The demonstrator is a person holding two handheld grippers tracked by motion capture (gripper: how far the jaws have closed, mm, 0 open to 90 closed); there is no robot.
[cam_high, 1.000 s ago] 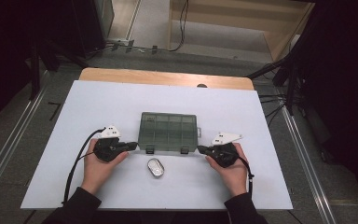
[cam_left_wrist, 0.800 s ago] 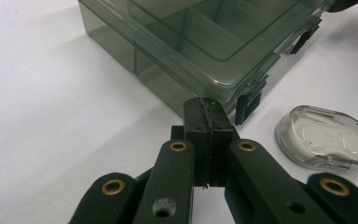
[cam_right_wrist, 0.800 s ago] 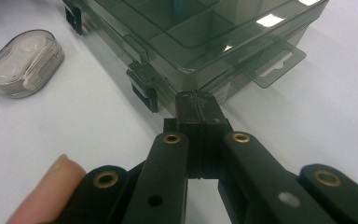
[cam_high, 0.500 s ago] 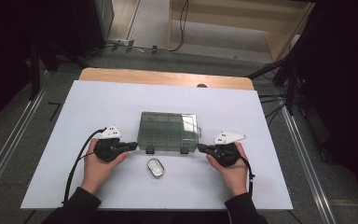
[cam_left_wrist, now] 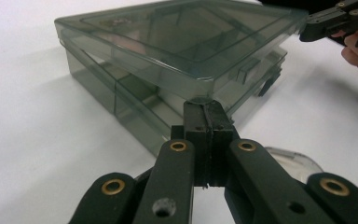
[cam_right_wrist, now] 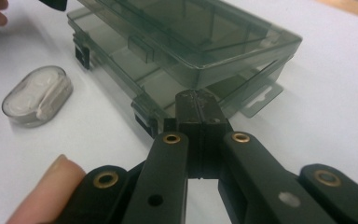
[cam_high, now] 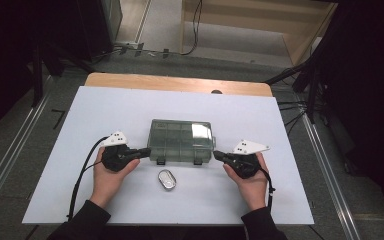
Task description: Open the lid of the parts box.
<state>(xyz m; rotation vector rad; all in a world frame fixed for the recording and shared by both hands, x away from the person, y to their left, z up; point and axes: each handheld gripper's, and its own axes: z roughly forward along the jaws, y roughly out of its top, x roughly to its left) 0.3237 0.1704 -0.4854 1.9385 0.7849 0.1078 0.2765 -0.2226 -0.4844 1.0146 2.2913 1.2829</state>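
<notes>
The smoky clear compartment box [cam_high: 181, 140] is seen near the middle of the white table [cam_high: 55, 165], with its lid [cam_left_wrist: 186, 42] raised a crack above the base along the front edge. The left gripper [cam_high: 144, 151] is placed at the box's left front corner, its jaws pressed together and holding nothing, the tips tucked just under the lid's rim in the left gripper view. The right gripper [cam_high: 217, 155] is set at the right front corner in the same manner, jaws closed flat against each other, the tips touching or very nearly touching the seam between lid and base. The two front latches [cam_right_wrist: 140, 48] appear to be released, though that is hard to confirm.

The step in hand is judged to be the lifting of the lid. It is best done with both tips raised together and evenly, so the lid is swung back on its rear hinge and not twisted. The base should be kept from sliding away; a slow upward lever is preferred to a push forward. The small oval case [cam_high: 167, 179] lying just in front of the box should be left undisturbed, well under the wrists' path.
</notes>
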